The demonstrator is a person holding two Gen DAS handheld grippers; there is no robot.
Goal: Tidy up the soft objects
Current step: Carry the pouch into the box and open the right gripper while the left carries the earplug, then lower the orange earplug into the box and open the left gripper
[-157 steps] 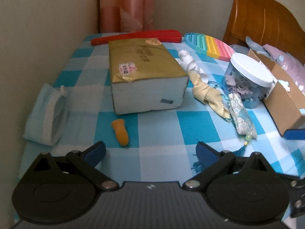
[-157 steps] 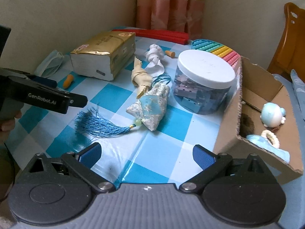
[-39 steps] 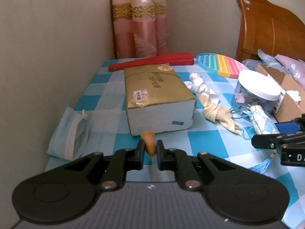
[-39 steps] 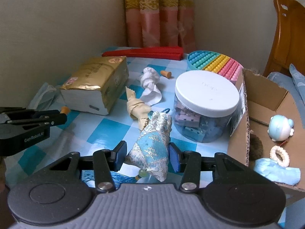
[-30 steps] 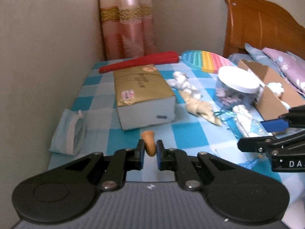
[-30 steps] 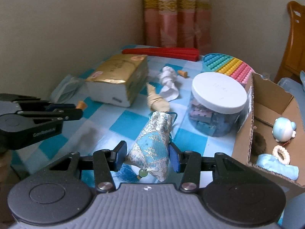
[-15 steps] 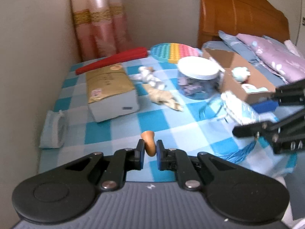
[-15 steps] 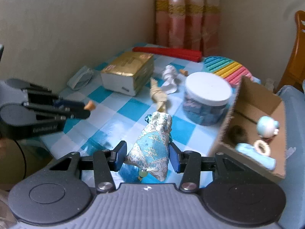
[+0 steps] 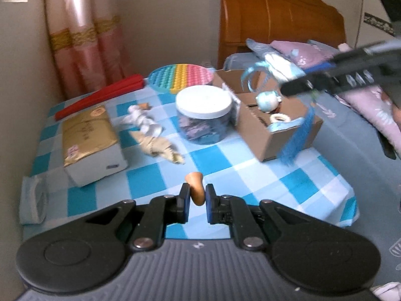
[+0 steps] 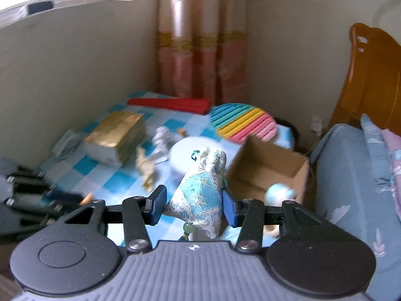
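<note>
Lift is the change: your right gripper (image 10: 194, 207), clamped on the brocade pouch (image 10: 200, 188), has raised it off the desk (image 9: 250, 165) toward the cardboard box (image 10: 273, 168) at two o'clock, while your left gripper (image 9: 196, 200) pinches the orange earplug (image 9: 196, 188), ready to follow.

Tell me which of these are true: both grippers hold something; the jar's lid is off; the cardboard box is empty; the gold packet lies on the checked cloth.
1. Both grippers hold something. True: the left gripper pinches an orange earplug, the right gripper a blue pouch.
2. The jar's lid is off. False: the jar has its white lid on.
3. The cardboard box is empty. False: the cardboard box holds small things.
4. The gold packet lies on the checked cloth. True.
</note>
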